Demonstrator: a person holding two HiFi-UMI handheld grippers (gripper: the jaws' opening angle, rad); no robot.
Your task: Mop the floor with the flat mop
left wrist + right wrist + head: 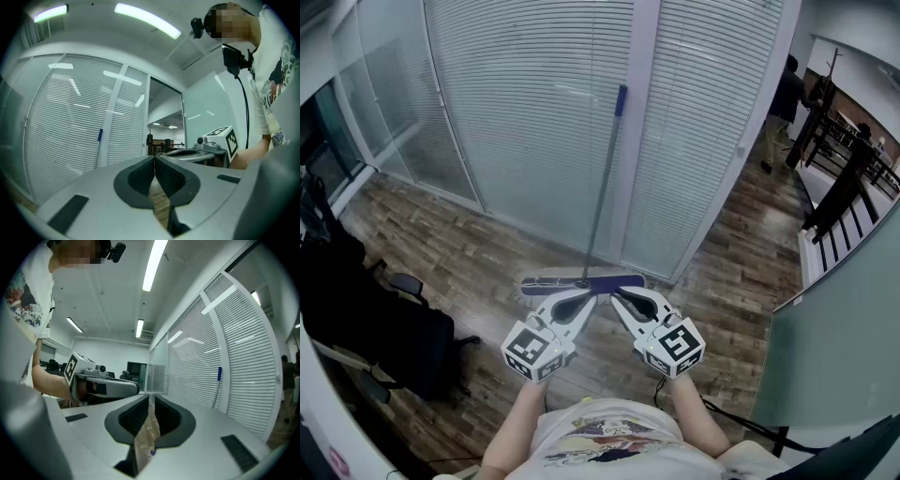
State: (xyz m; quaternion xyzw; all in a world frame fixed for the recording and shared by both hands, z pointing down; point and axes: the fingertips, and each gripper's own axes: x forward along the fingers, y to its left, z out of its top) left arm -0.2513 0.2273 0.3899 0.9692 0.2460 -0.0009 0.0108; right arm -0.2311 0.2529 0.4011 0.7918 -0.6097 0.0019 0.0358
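Head view, looking steeply down on a dark wood-plank floor (469, 244) that ends at a glass wall hung with white blinds (534, 112). At the left edge of the floor sits a black chair (384, 328) piled with dark bags. Low in the middle, the left gripper (587, 298) is held level, and its own view shows its jaws pressed together with nothing between them. Just beyond the tips, at the far edge of the floor, stands the flat mop (602, 197). Its flat head (581, 281) lies on the planks, and its thin pole leans up against a white pillar (639, 122) to a blue grip (622, 100). The right gripper (617, 298), beside the left and also level, is closed to a sliver and empty. Further right, a corridor runs past black furniture (844, 187) to a standing person (786, 94). The mop looks light and stiff, but long enough to tip, with a smooth pole that may slip and a head that likely pivots. A sound hold would be on the pole, one gripper mid-height and the other nearer the blue grip, once the jaws are opened.
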